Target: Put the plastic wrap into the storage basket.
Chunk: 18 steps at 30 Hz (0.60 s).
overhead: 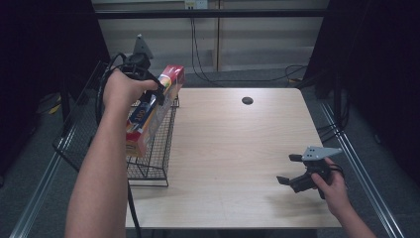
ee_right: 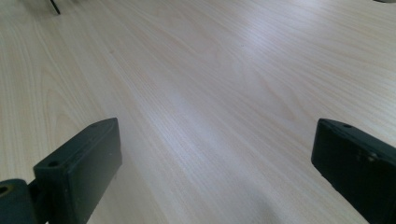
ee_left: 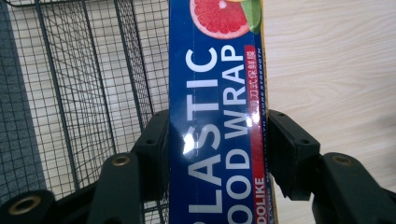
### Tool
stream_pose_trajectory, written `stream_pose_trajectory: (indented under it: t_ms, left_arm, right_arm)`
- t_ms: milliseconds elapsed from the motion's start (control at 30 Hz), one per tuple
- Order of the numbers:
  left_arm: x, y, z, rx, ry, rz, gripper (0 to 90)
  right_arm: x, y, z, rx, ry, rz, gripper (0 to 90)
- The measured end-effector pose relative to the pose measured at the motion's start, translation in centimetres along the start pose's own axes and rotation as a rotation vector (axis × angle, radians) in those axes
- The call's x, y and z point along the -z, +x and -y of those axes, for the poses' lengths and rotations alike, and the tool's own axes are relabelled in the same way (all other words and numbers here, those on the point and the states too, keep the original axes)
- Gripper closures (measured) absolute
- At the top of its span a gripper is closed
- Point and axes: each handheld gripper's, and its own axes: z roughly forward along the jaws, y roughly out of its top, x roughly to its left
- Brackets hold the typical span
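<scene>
A long plastic food wrap box point(overhead: 151, 111), blue and red with a grapefruit picture, hangs tilted over the black wire basket point(overhead: 153, 158) at the table's left edge. My left gripper point(overhead: 153, 94) is shut on the box, its jaws pressing both long sides of the box point(ee_left: 217, 130) in the left gripper view. The basket's mesh point(ee_left: 84, 93) lies below and to the left of the box there. My right gripper point(overhead: 289, 169) rests low over the front right of the table, open, with bare wood between its fingertips point(ee_right: 79, 168).
The light wooden table point(overhead: 233, 148) has a dark round cable hole point(overhead: 247, 100) near its far edge. Cables point(overhead: 208, 74) run across the floor behind the table. Metal rails point(overhead: 361, 173) flank both sides.
</scene>
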Motion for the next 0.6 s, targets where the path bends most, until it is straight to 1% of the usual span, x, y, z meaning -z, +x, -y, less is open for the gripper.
stream_pose_trajectory:
  t_ms: [100,133,233,267,333,400,433,500,600]
  left_arm:
    - [0.2,0.3,0.1,0.003,-0.002,0.0,46.6]
    - [0.3,0.4,0.2,0.012,-0.009,-0.003,46.7]
    - [0.6,0.8,0.2,0.012,-0.004,-0.005,46.7]
    - [0.7,0.9,0.3,0.02,-0.004,-0.006,46.6]
    - [0.8,1.0,0.3,0.018,-0.003,-0.003,46.6]
    - [1.1,1.5,0.4,0.02,-0.008,-0.01,46.7]
    - [1.2,1.7,0.5,0.029,-0.013,-0.01,46.7]
    - [1.3,1.9,0.7,0.034,-0.012,-0.018,46.6]
    - [1.5,2.2,0.8,0.034,-0.016,-0.022,46.6]
  right_arm:
    - [0.0,0.0,0.0,0.0,-0.004,0.005,1.7]
    - [0.0,0.0,0.0,-0.001,-0.004,0.007,1.7]
    - [0.0,0.0,0.0,-0.001,-0.001,0.003,1.7]
    - [0.0,0.0,0.0,-0.002,-0.001,0.002,1.7]
    - [0.0,0.0,0.0,0.0,0.0,0.001,1.7]
    - [0.0,0.0,0.0,-0.002,0.0,0.003,1.7]
    - [-0.1,0.0,0.0,-0.003,0.0,0.003,1.7]
    - [-0.1,0.1,0.0,-0.002,-0.001,0.006,1.7]
    - [-0.1,0.1,0.0,-0.001,-0.001,0.007,1.7]
